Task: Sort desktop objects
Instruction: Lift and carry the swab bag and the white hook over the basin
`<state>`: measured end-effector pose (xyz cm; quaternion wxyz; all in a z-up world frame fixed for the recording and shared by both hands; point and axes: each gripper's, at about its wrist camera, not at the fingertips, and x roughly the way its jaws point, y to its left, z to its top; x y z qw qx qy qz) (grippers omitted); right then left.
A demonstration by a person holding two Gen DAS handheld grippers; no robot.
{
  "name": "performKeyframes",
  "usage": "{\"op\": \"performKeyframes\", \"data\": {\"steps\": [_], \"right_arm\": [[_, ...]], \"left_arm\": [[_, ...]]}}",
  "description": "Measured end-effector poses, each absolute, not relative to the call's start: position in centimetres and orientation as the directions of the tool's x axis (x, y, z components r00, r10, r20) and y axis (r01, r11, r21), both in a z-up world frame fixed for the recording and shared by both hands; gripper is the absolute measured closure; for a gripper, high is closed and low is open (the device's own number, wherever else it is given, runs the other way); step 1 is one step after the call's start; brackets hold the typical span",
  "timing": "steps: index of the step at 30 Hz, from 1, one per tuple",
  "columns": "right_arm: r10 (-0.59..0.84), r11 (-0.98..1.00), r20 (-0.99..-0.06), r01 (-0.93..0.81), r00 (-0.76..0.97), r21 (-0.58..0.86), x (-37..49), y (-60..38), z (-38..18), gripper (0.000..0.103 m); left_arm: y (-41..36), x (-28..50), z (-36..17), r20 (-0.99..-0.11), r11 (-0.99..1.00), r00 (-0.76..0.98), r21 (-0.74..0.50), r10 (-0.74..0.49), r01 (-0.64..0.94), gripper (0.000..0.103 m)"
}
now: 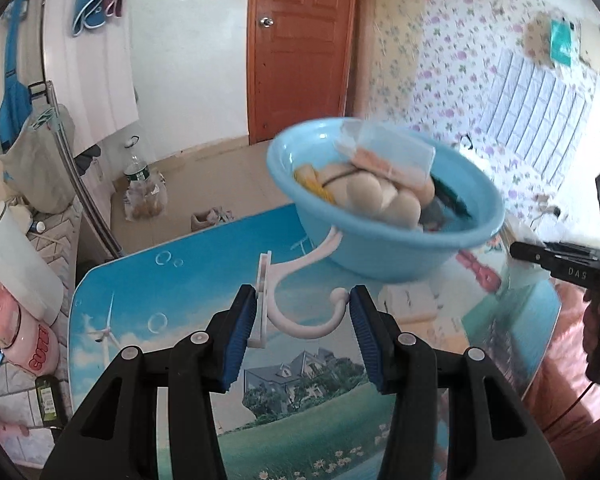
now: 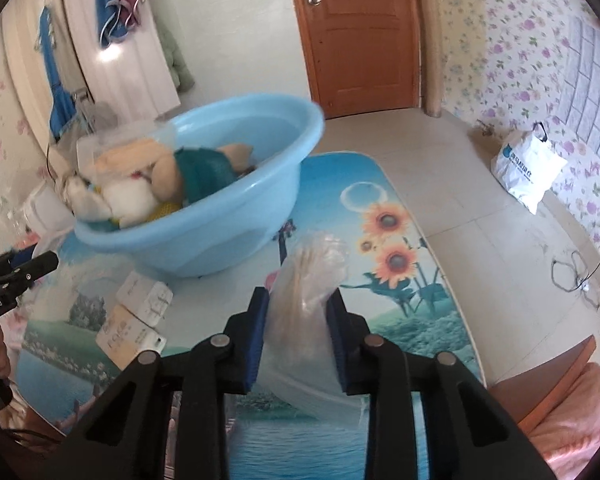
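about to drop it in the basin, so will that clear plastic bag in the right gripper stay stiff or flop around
The clear plastic bag probably flops: its crinkled film bulges above the right gripper. The pale sticks inside may stiffen its middle. It looks light, and the film could slip.

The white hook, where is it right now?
In the left wrist view, the white hook sits between the left gripper pads, above the table, just before the blue basin.

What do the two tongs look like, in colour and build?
Both the left tongs and the right tongs have black plastic frames with round silver screws. Their fingers carry ribbed blue pads. White lettering marks the side of each body.
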<state>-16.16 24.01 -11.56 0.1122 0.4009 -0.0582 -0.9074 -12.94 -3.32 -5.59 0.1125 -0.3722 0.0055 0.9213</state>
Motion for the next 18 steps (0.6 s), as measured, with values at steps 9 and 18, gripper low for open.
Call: {"op": "performKeyframes", "data": {"steps": [9,18], "right_arm": [[-0.235,-0.971,-0.665,0.133,-0.709,0.201,-16.4,25.4,-9.5,0.078],[-0.280,-0.959,-0.623,0.179,-0.730,0.221,-15.9,24.8,-8.2,0.078]], "left_arm": [[-3.3,-12.3,-2.3,-0.611,-0.975,-0.764,-0.067,0.208,-0.212,0.055],[-3.0,-11.5,-0.5,-0.576,-0.973,-0.789,-0.051,0.212,-0.224,0.055]]}}
